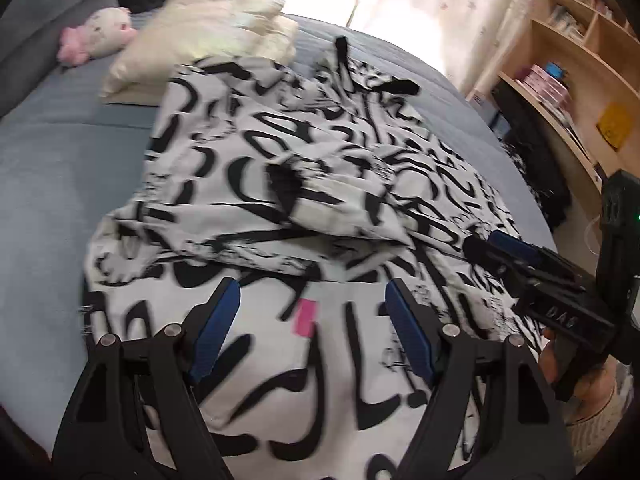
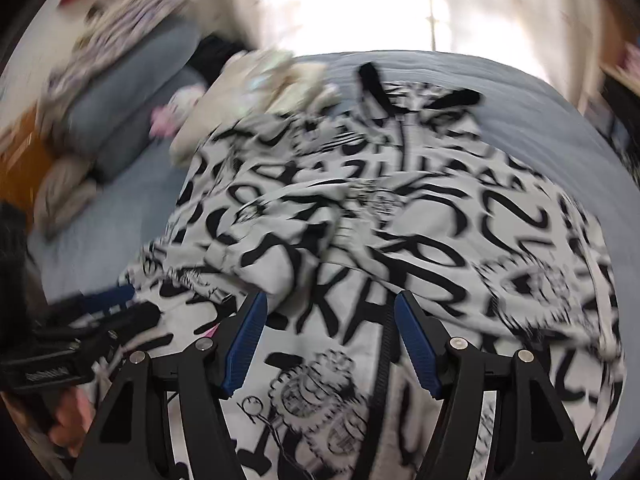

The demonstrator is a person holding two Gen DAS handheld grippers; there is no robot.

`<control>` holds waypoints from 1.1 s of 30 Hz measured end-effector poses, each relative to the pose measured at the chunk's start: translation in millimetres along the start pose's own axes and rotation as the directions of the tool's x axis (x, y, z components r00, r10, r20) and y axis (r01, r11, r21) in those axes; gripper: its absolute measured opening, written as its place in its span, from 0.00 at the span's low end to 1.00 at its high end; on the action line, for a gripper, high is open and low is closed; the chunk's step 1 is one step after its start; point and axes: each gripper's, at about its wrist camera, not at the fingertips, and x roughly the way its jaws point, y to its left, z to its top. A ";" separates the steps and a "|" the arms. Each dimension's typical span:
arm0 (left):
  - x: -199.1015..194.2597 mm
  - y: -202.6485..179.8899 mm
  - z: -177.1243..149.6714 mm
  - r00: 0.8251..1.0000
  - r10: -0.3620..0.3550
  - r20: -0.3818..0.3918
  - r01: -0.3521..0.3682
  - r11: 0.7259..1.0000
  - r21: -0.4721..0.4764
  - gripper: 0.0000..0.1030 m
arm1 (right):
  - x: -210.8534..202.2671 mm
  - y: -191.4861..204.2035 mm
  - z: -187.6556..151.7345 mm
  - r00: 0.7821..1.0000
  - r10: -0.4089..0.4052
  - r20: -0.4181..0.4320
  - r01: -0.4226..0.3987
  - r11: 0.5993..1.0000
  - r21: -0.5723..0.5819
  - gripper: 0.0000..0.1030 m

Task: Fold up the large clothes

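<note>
A large white garment with black graffiti print lies spread on a blue-grey bed, a sleeve folded across its middle. It has a small pink label near its close edge and a zip down the front. My left gripper is open just above the near part of the garment, holding nothing. My right gripper is open over the garment beside the zip, holding nothing. The right gripper shows in the left wrist view at the garment's right side. The left gripper shows blurred in the right wrist view.
A cream pillow and a pink-and-white plush toy lie at the bed's far left. Grey cushions stand behind. A wooden bookshelf stands to the right of the bed. A bright curtained window is beyond.
</note>
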 end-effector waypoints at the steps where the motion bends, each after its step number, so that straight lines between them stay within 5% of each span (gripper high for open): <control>1: -1.8 4.8 -0.1 1.000 0.009 0.006 -0.009 1.000 -0.007 0.71 | 8.8 11.0 3.4 1.000 -0.005 -0.013 0.005 0.999 -0.038 0.66; 10: 0.9 40.4 -1.3 0.999 0.038 0.008 -0.037 0.995 -0.092 0.71 | 96.5 78.2 10.2 0.983 -0.143 -0.112 0.098 0.937 -0.336 0.63; 11: 1.4 43.0 -1.9 0.999 0.040 0.006 -0.039 0.994 -0.098 0.71 | 102.7 81.2 11.1 0.982 -0.157 -0.110 0.108 0.927 -0.359 0.57; 13: 3.2 46.4 -2.7 0.999 0.039 0.005 -0.038 0.993 -0.111 0.71 | 113.5 87.9 17.6 0.975 -0.197 -0.107 0.139 0.906 -0.400 0.15; 16: 3.3 47.5 -2.9 0.999 0.039 0.009 -0.037 0.992 -0.118 0.71 | 104.8 88.6 34.5 0.985 -0.163 -0.051 0.130 0.911 -0.392 0.09; 18: 1.9 47.9 -3.6 0.999 0.036 0.016 -0.034 0.992 -0.120 0.71 | 78.1 77.3 53.8 0.994 -0.096 0.056 0.109 0.939 -0.325 0.08; 21: 0.4 48.1 -3.7 0.999 0.040 0.024 -0.036 0.992 -0.121 0.71 | 45.0 26.9 68.8 0.984 0.044 0.171 -0.034 0.998 -0.061 0.08; 23: -0.3 49.2 -4.1 0.999 0.038 0.029 -0.034 0.991 -0.126 0.71 | 44.4 -15.2 61.2 0.982 0.064 0.178 -0.091 0.985 0.148 0.09; 26: 1.0 49.2 -4.2 0.999 0.033 0.027 -0.029 0.991 -0.127 0.71 | 90.7 -71.6 26.2 0.988 0.131 -0.080 -0.087 0.906 0.415 0.13; 28: 2.8 48.5 -3.5 0.999 0.031 0.023 -0.028 0.992 -0.122 0.71 | 122.5 -95.0 -9.0 0.943 0.237 -0.234 -0.083 0.847 0.526 0.13; 29: 4.3 48.5 -2.8 0.999 0.030 0.021 -0.027 0.992 -0.121 0.71 | 128.5 -102.7 -21.7 0.928 0.265 -0.261 -0.080 0.828 0.555 0.13; 33: 8.7 46.3 -0.8 0.999 0.033 0.012 -0.032 0.993 -0.115 0.71 | 111.3 -116.7 -26.6 0.942 0.257 -0.214 -0.098 0.823 0.559 0.22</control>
